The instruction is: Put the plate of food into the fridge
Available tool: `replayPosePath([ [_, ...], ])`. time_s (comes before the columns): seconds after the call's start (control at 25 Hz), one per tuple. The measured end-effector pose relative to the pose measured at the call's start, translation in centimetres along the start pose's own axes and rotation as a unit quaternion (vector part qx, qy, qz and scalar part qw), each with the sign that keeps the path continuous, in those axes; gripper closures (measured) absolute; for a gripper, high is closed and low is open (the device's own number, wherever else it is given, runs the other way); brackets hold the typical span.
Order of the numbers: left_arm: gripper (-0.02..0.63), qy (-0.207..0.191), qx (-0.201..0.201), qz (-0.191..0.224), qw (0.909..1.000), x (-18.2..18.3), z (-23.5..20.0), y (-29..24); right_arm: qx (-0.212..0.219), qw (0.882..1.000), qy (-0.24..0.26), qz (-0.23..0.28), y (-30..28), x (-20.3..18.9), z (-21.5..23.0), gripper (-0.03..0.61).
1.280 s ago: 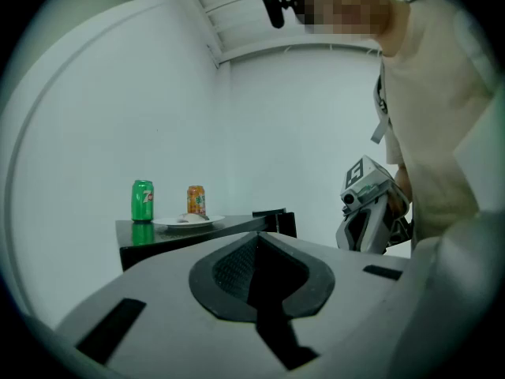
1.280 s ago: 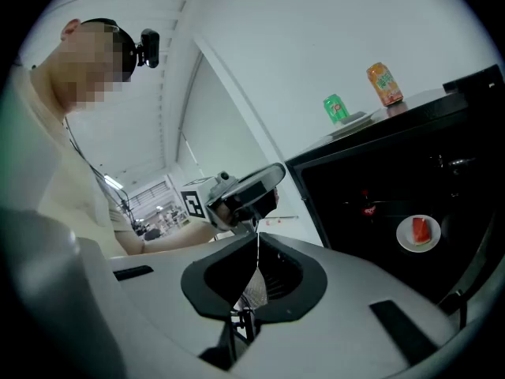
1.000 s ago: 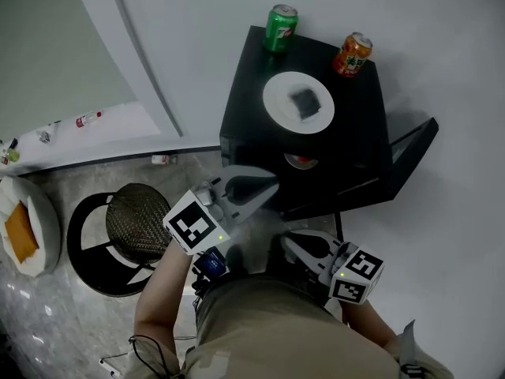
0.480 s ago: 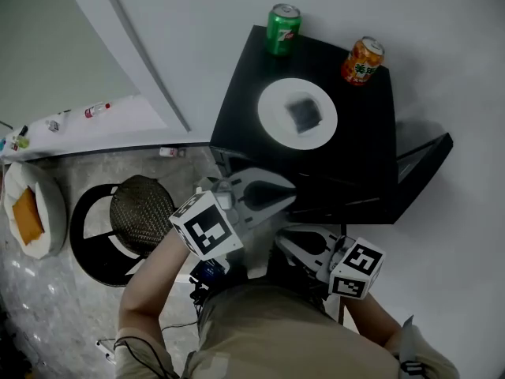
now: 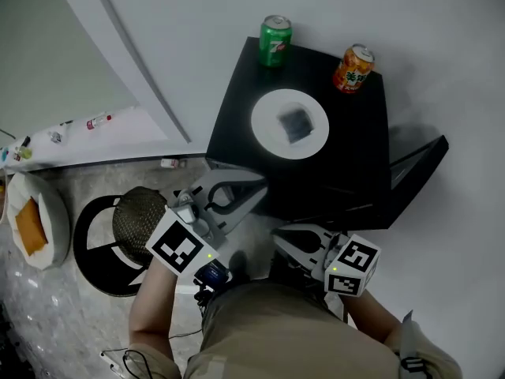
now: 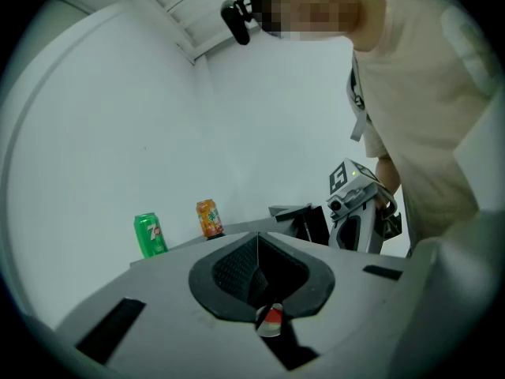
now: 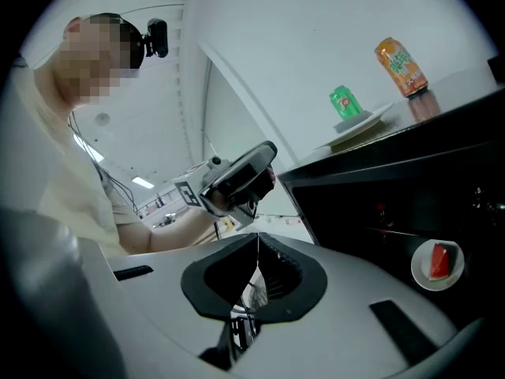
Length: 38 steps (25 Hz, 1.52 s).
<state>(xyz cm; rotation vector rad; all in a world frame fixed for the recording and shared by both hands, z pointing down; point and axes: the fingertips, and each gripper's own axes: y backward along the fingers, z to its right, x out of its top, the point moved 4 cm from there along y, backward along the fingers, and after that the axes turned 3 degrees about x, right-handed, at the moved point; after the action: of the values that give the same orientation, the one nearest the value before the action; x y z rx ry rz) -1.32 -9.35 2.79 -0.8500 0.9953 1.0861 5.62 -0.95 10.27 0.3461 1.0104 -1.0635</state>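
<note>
Jaws clenched on nothing, the left gripper and right gripper are held just in front of the open black fridge. The plate of food sits apart from both, beyond them on the fridge's top (between a green can and an orange can). A white wall rises behind; a round stool stands on the marbled floor at left.
</note>
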Motion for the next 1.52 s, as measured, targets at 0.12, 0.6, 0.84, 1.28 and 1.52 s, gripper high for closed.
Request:
replayPosePath([
  [0.12,0.603,-0.018,0.007,-0.006,0.9998,0.5,-0.4,-0.3,-0.001,1.0,0.005,0.004,0.0,0.4,-0.1,0.555],
  [0.6,0.601,-0.07,-0.002,-0.042,0.9967,-0.5,-0.6,-2.7,-0.037,0.999,-0.001,0.015,2.2,0.2,0.3,0.555],
  [0.84,0.426,-0.074,-0.046,-0.068,0.9939,-0.6,0.3,-3.6,-0.044,0.999,-0.005,0.025,3.1,-0.1,0.6,0.555],
  [1.28,0.328,-0.219,-0.029,-0.188,0.9571,-2.5,0.3,-5.6,-0.033,0.999,0.0,0.022,2.9,0.2,0.4,0.555],
  [1.52,0.321,-0.243,-0.043,-0.211,0.9459,-3.2,0.3,-6.8,-0.037,0.999,-0.004,0.024,3.4,-0.1,0.8,0.555],
])
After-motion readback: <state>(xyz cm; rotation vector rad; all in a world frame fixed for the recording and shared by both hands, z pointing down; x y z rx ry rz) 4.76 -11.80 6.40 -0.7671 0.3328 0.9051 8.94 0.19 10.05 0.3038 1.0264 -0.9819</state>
